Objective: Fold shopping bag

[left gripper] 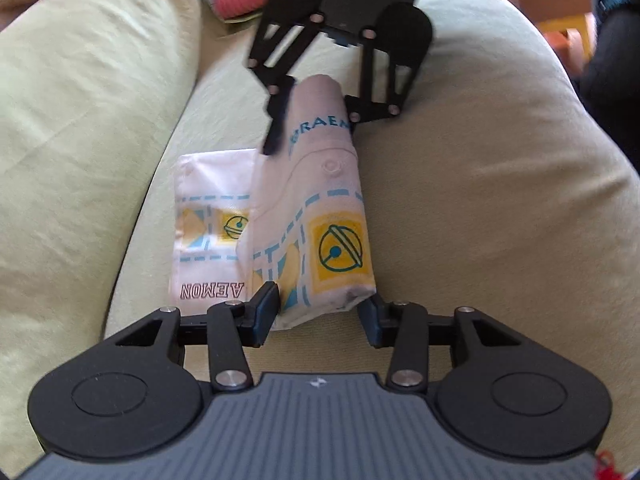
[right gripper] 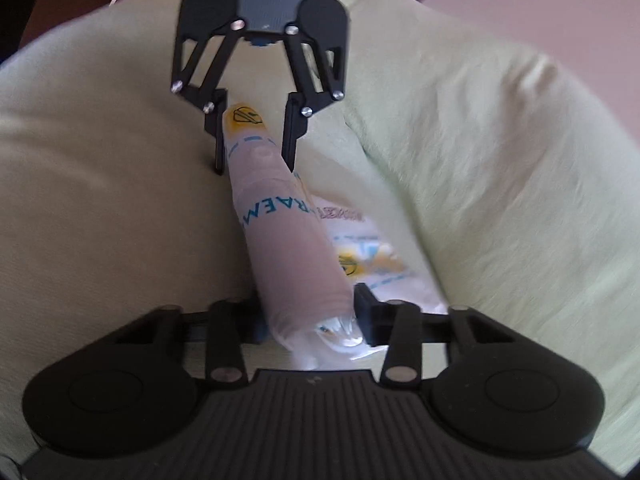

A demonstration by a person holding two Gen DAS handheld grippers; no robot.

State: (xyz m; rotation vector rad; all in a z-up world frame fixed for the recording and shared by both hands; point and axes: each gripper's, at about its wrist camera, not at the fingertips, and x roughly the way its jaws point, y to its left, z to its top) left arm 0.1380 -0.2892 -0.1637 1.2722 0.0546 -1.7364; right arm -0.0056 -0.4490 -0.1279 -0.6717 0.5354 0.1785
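White bag (left gripper: 316, 208) mostly rolled; flat flap left. Left gripper (left gripper: 324, 312) and right gripper (right gripper: 312, 320) each pinch one roll end.

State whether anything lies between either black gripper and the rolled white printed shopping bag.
Nothing visible does: one end of the shopping bag lies inside the left gripper, the other inside the right gripper.

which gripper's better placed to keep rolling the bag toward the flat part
Probably the left gripper: its fingers bracket the roll's end beside the unrolled flap of the shopping bag. The right gripper holds the far end, blurred.
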